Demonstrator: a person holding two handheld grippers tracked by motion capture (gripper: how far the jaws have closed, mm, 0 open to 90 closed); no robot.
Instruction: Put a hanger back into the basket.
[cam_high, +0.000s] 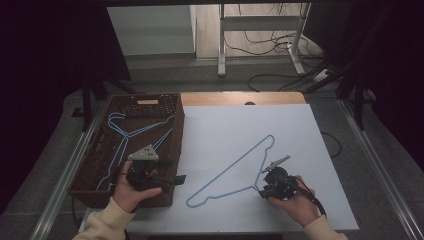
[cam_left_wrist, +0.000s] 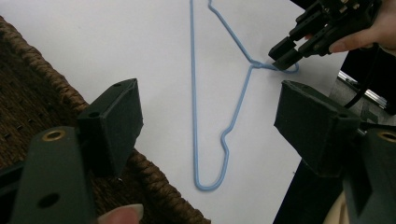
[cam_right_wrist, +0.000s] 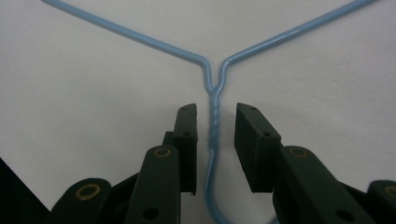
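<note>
Three blue hangers (cam_high: 235, 170), one wicker basket (cam_high: 172, 150).

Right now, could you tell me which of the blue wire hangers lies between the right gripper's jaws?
The hanger on the white table, its twisted neck between the right gripper's open jaws; the others lie in the wicker basket.

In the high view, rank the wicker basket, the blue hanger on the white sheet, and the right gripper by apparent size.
1. Wicker basket, largest footprint.
2. Blue hanger, long but thin wire, spanning less area than the basket.
3. Right gripper, clearly smallest, its fingers set either side of the hanger's twisted neck.
</note>
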